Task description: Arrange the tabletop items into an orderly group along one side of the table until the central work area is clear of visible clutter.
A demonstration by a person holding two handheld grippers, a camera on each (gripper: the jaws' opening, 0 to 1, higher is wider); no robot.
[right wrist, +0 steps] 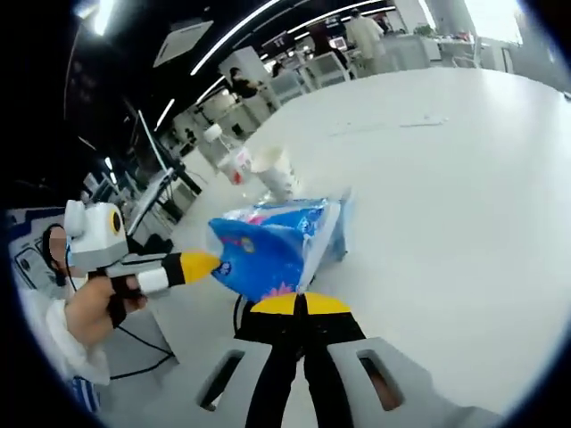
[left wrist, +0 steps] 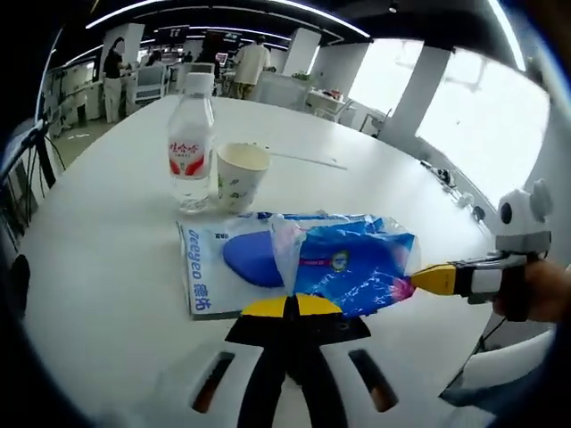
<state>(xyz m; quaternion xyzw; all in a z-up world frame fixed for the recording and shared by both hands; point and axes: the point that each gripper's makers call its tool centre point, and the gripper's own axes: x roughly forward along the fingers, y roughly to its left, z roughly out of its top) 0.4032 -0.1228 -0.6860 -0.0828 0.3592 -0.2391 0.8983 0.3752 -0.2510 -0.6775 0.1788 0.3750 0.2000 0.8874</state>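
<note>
Both pairs of yellow-tipped jaws are clenched on the blue tissue pack, the left gripper at its near edge, the right gripper at its right end. On the white table, a water bottle stands leftmost, a paper cup just beside it, the pack lying in front of both

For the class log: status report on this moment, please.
Left gripper shut on tissue pack, right gripper shut on its other end. Water bottle and paper cup stand just beyond. Nothing blocking.
</note>
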